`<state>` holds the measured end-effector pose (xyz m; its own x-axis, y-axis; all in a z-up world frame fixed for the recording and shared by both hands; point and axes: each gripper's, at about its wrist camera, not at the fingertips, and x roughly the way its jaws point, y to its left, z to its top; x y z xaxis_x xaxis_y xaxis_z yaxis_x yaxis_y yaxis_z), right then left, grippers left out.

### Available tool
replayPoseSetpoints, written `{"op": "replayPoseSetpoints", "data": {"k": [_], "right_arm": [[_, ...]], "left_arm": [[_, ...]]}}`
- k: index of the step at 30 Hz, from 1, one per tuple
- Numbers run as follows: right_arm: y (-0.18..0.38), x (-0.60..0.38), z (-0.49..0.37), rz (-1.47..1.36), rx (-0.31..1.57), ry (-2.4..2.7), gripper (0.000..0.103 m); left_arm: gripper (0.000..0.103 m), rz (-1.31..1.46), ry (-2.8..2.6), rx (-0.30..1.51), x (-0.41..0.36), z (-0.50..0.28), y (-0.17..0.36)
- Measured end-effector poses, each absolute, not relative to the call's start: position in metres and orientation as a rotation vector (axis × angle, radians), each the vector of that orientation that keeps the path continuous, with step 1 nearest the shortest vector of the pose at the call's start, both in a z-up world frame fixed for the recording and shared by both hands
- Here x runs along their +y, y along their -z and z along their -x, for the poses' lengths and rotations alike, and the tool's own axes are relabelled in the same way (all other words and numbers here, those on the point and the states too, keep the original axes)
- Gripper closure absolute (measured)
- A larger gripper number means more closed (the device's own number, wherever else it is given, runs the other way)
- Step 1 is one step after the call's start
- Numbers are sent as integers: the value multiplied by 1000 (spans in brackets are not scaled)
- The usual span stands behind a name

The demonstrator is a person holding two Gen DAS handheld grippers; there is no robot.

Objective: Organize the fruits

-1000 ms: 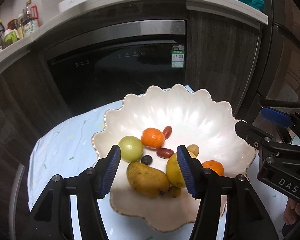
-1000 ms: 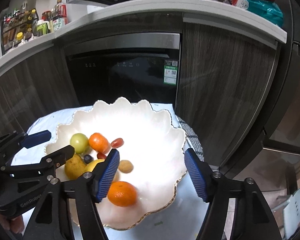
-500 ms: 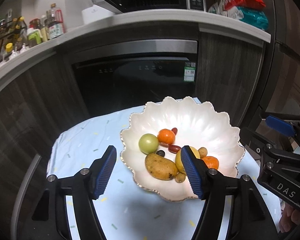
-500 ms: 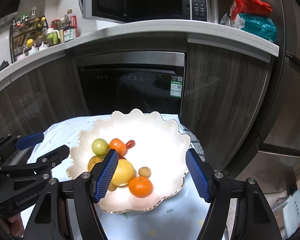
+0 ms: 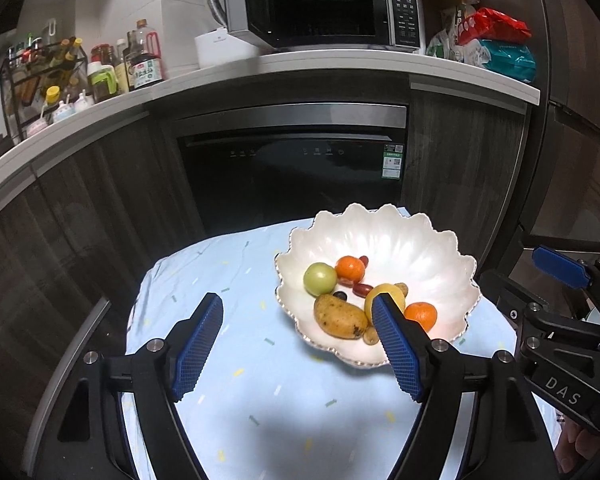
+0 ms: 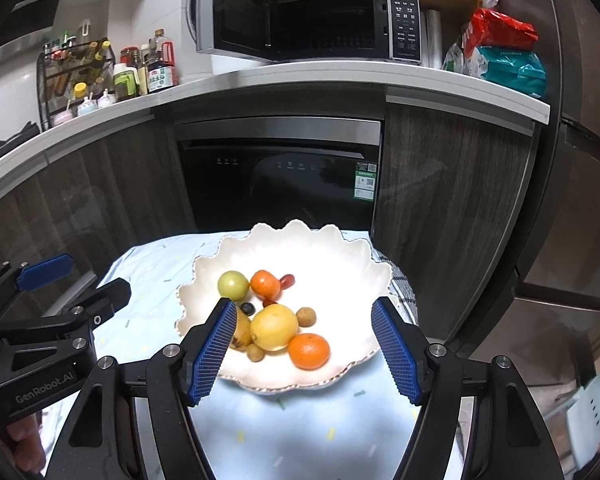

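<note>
Both tongs, left (image 5: 298, 318) just widened and right (image 6: 304, 322), gape empty before the scalloped white bowl (image 6: 340, 256) of smooth round fruit (image 6: 274, 327).

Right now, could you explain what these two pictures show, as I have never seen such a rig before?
No robot here: a person holds a two-finger clamp tool in each hand, and each tool carries a wide-angle camera looking along its blue-padded fingers. One picture comes from the left gripper, the other from the right gripper; each tool also shows at the edge of the other's view. Both look down at a table under a pale blue cloth, in front of a dark dishwasher and a countertop with an open microwave. On the cloth stands a white scalloped bowl holding a green fruit, two oranges, a yellow lemon-like fruit, a spotted mango and smaller pieces. Both grippers are open and hold nothing; the left one's jaws have just been opening.
</note>
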<state>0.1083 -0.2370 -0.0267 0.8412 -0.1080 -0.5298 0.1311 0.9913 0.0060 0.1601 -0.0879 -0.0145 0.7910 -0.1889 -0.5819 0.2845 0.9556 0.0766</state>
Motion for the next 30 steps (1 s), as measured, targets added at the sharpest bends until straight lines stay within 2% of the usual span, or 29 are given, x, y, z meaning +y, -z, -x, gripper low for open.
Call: {"op": "replayPoseSetpoints", "data": {"k": [30], "right_arm": [[33,-213,-40,-39,534,120,32]], "left_arm": [[26,-138,184,588,-53,-86,24]]}}
